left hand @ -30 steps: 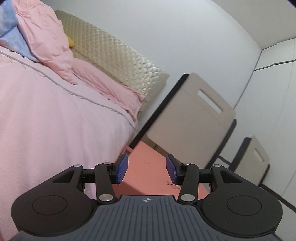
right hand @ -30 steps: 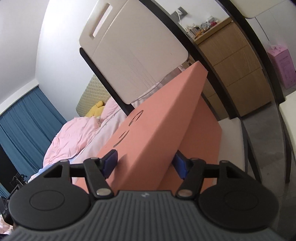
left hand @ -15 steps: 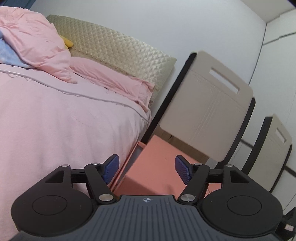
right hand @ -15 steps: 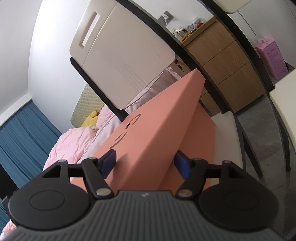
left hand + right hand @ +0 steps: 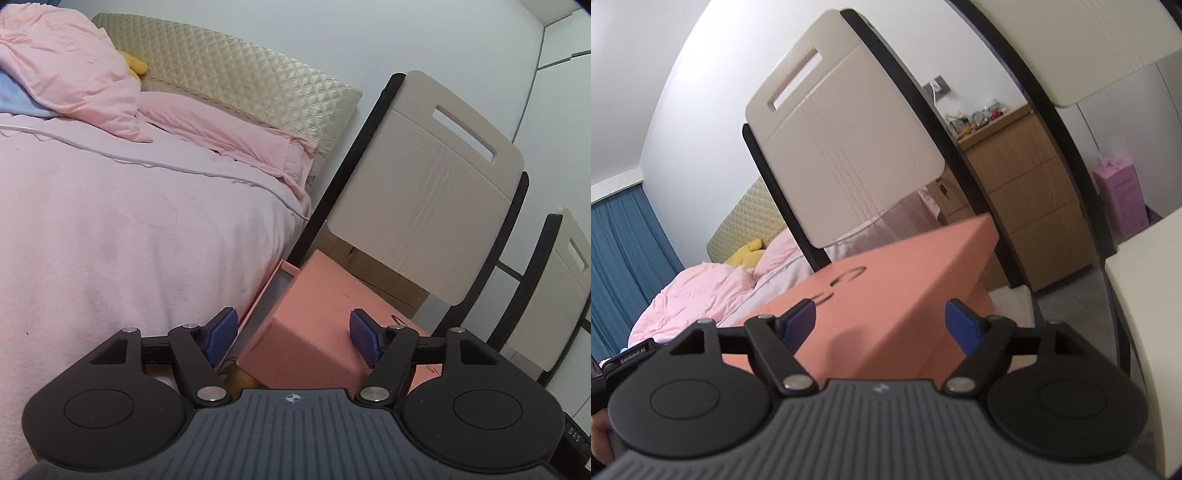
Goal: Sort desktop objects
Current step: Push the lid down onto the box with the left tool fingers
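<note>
Left gripper: we note jaws apart, salmon box between them at 12 o'clock, untouched. Right gripper: jaws apart astride the box; contact unclear. Bed at 10 o'clock.

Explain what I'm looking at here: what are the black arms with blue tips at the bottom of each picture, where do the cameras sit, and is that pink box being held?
There is no robot. A person carries a two-finger tool in each hand, and a fisheye camera on each tool looks forward along its fingers. One picture is from the left hand-held gripper, the other from the right hand-held gripper. The blue tips are the finger pads. Both views look at a salmon-pink box beside a pink bed, in front of a beige chair back. The left jaws are open, with a gap showing beside the box. The right pads straddle the box, but I cannot tell whether they press on it.
</note>
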Tool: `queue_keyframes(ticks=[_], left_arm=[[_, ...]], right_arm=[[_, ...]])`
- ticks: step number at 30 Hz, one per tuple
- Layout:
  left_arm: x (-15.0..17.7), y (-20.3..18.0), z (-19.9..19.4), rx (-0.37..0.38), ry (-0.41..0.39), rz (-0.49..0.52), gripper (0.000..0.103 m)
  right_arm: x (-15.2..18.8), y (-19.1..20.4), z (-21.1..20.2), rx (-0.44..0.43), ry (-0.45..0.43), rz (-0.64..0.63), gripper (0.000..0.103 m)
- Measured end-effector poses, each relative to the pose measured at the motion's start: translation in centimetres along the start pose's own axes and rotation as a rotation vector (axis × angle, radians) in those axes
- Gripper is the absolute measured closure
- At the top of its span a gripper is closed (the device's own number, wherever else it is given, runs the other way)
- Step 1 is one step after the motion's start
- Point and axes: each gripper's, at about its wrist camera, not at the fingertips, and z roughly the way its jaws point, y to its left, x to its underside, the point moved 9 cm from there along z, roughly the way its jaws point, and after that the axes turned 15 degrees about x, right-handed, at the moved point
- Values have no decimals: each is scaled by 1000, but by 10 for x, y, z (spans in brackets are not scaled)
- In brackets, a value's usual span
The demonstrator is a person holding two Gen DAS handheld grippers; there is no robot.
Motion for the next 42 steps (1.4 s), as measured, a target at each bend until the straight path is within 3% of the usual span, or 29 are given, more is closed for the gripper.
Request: queue_keyframes(ticks=[3,12,18,27,35,38,42], left_arm=[[0,-2,3,7,10,8,31],[9,-12,4,61,60,31,25],[13,-16,-19,95,32,14,26],[16,-19,-41,77,-16,31,25],[29,-30,-42,102,50,54,20],[27,-31,-45,94,13,67,19],[14,-27,-60,-7,-101,124,21]], right_arm=[[2,5,0,-22,6,-20,31],[5,6,5,0,10,-17,30],[4,8,1,9,3,-5,29],[10,15,-9,-10,29,-53,28],[10,13,-12,0,26,-86,25],[7,8,-11,2,22,-53,25],[14,22,-12,-29,23,-82,25]])
